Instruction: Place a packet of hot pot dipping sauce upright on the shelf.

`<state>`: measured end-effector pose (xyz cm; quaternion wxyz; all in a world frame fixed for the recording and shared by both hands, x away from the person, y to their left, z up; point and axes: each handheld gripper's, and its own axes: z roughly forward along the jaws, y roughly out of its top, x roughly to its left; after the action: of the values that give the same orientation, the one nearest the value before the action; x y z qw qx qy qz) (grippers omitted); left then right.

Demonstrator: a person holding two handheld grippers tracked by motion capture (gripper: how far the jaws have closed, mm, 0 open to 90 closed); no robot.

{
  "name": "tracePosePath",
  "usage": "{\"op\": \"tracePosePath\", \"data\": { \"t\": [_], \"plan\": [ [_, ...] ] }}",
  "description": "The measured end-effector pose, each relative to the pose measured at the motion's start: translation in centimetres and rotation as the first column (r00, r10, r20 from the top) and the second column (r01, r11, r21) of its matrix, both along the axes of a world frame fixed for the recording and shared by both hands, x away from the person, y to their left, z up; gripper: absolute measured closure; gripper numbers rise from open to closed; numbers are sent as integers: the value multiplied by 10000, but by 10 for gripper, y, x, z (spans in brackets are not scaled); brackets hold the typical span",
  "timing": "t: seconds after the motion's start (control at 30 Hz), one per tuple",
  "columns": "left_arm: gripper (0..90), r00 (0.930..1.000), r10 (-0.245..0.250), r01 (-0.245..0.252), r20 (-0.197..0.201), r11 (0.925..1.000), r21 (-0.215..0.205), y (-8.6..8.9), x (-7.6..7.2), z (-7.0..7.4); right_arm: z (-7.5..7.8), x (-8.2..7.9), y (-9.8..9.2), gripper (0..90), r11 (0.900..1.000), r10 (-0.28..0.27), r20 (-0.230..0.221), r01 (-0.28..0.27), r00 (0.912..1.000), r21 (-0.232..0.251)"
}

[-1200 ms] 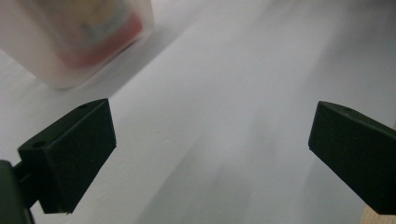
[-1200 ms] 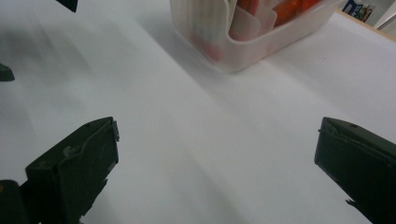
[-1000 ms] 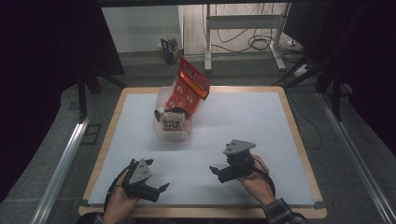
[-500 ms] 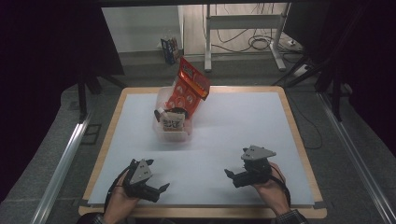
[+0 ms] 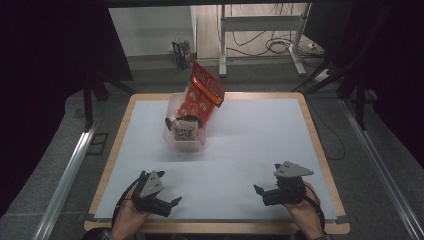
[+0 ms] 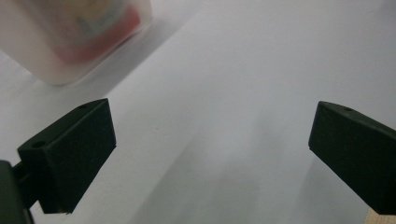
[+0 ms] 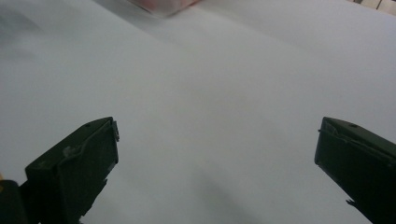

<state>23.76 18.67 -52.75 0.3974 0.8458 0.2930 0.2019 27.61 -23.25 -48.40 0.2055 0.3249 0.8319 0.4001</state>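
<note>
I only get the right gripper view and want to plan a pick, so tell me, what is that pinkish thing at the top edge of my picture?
Observer: A clear plastic bin on the white table, with an orange snack bag sticking up from its far end.
Operator: Anything else in it?
Observer: A smaller white packet lies at its near end.
Operator: And the other gripper?
Observer: The left gripper sits near the table's front edge, jaws apart, holding nothing.
</note>
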Motion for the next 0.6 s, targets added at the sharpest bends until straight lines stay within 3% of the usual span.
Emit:
{"op": "tracePosePath", "data": {
  "t": [0.6],
  "plan": [
    [2, 9999, -30, 32, -109, 9999, 150, -2, 1, -2, -7, -12, -35, 0, 9954, -959, -363, 957, 9947, -73]
  ]
}}
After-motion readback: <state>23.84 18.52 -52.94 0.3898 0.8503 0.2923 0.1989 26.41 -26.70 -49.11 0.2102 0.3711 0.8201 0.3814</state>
